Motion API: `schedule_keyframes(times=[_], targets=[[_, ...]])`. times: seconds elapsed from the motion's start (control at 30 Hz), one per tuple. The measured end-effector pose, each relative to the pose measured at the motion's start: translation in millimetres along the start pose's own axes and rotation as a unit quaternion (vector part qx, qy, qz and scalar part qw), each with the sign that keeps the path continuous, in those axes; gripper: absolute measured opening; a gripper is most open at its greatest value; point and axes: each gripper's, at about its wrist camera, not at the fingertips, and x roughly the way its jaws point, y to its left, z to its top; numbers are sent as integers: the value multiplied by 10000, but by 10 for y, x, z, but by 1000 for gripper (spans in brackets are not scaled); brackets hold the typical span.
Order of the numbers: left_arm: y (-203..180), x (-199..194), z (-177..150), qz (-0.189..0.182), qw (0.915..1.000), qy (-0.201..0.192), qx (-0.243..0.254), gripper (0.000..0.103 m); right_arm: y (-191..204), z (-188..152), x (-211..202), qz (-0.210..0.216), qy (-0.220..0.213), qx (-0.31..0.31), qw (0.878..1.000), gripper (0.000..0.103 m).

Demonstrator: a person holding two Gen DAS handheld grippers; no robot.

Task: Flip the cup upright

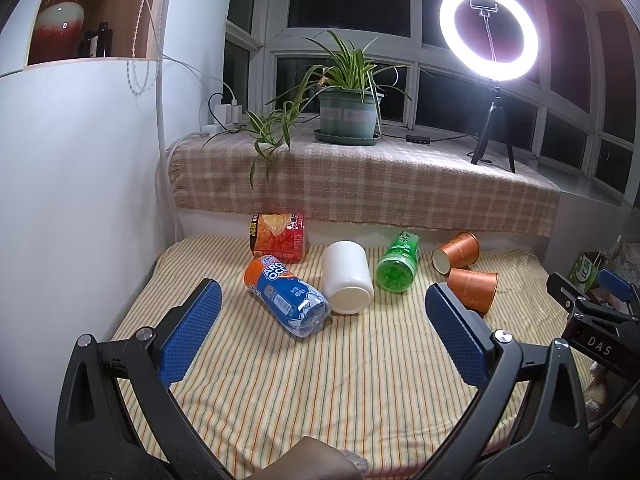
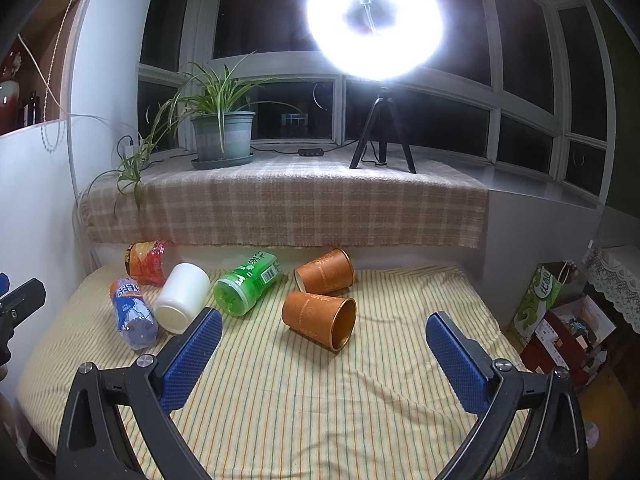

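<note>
Right gripper (image 2: 324,344), fingers released, faces the near cup (image 2: 320,318) (on its side) for grasping; left gripper (image 1: 323,320) spread, idle.

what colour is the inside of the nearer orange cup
Shiny gold, seen best in the right wrist view, where the nearer orange cup lies with its mouth toward the camera.

Ring light (image 2: 375,24) glare blurs its phone holder.

The left gripper (image 1: 323,330) is held wide open above the yellow striped cloth (image 1: 320,392). Beyond it, a white plastic cup (image 1: 347,282) and two orange paper cups (image 1: 466,272) are seen lying on their sides.
</note>
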Motion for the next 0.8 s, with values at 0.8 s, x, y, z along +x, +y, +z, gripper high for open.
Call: schedule_keyframes(times=[0.8], targets=[[-9,15,-10,9,10000,6,-5,103,31,2,17,23,37,3,10000,103]])
